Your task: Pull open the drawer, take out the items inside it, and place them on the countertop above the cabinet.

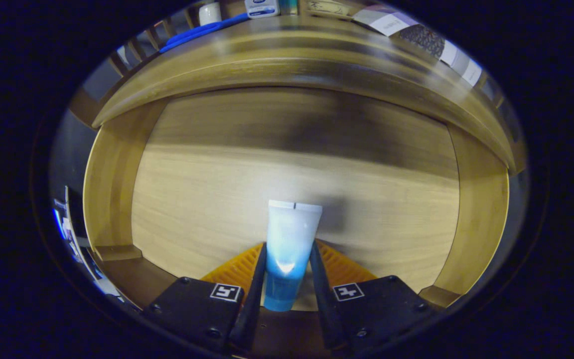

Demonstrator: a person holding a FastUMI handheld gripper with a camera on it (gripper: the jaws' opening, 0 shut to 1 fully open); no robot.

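Gripper [287, 271] clamped on pale-to-blue tube [289, 249], apparently just above open wooden drawer [207, 199]

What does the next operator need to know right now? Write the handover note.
Gripper: shut on the tube, one finger on each side, crimped end pointing ahead.
Drawer: pulled open; the tube sits over its wooden floor, and no other item shows on the floor in view.
Countertop: beyond the drawer, above it, already carrying a few things.
Done: drawer opened, tube gripped.
Left: lift the tube out and set it on the countertop.
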